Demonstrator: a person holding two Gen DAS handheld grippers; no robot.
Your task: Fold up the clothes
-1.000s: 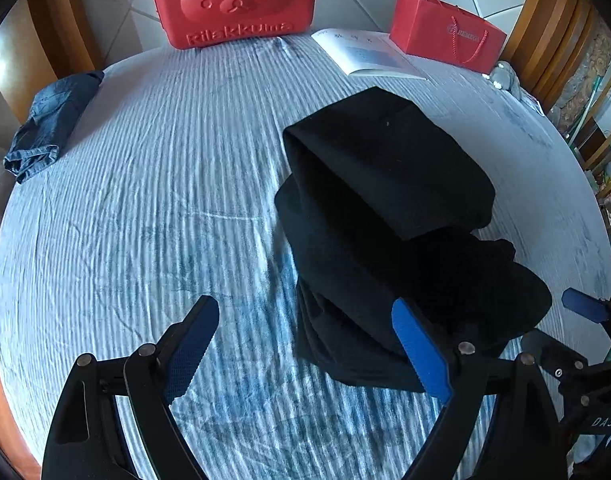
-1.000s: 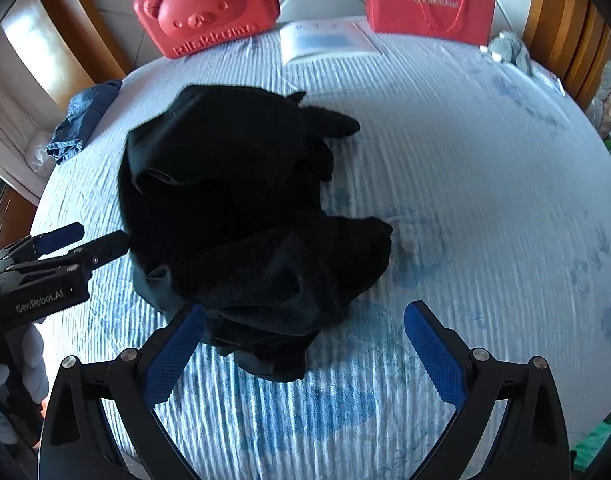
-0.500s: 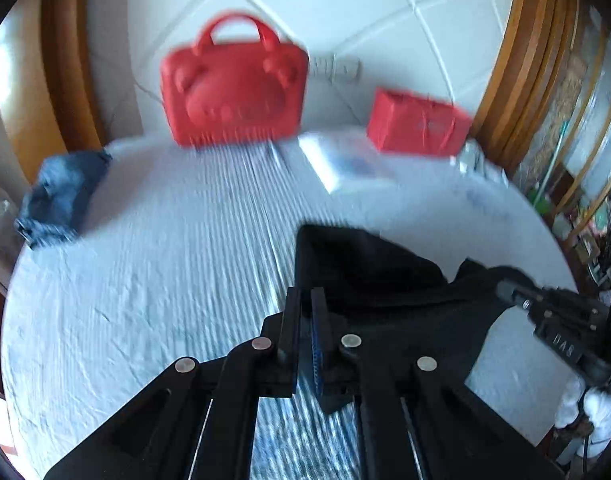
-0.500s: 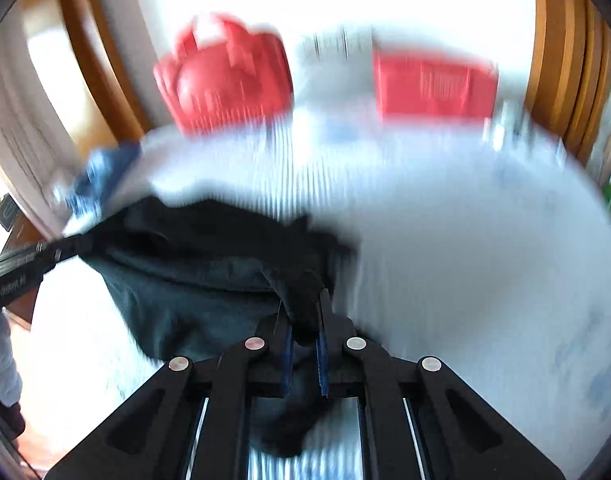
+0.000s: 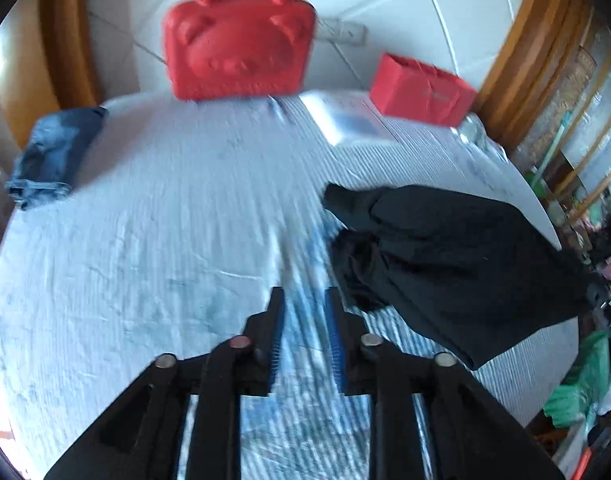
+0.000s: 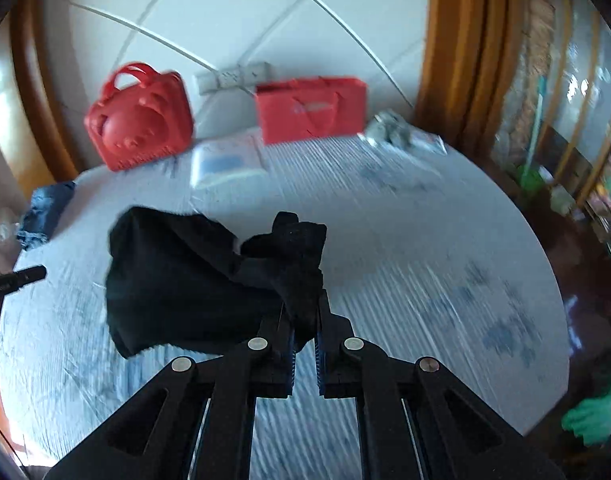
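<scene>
the bed [image 5: 153, 248], covered in a pale blue striped sheet, carries everything here, and it takes up most of both views. a second ago the black garment [image 5: 457, 264] lay on it as a crumpled heap with both claws spread wide just in front of it; half a second ago both had closed on the cloth and begun to lift.

now the garment hangs off the sheet on the right side of the bed, bunched and twisted, held from one side only. in the right wrist view we see the black garment [image 6: 193, 280] rising from our right claw [image 6: 304, 340], whose blue pads are clenched on a thick fold of it, with the rest drooping to the left.

our left claw [image 5: 304, 332] has changed most: its pads stand slightly apart with only striped sheet between them, so it has released the cloth and grasps nothing. in the right wrist view it shows only as a dark tip at the far left edge.

we judge the lift was meant to shake the garment open, but with one corner let go it is still a bundle, so folding has not really begun. the left claw will likely need a fresh hold on an edge or corner before we can spread it flat.

at the far end sit a red bear case [image 5: 237, 40], a red paper bag [image 5: 421, 88], a booklet [image 5: 349, 122], and folded jeans [image 5: 53, 152] at far left.
</scene>
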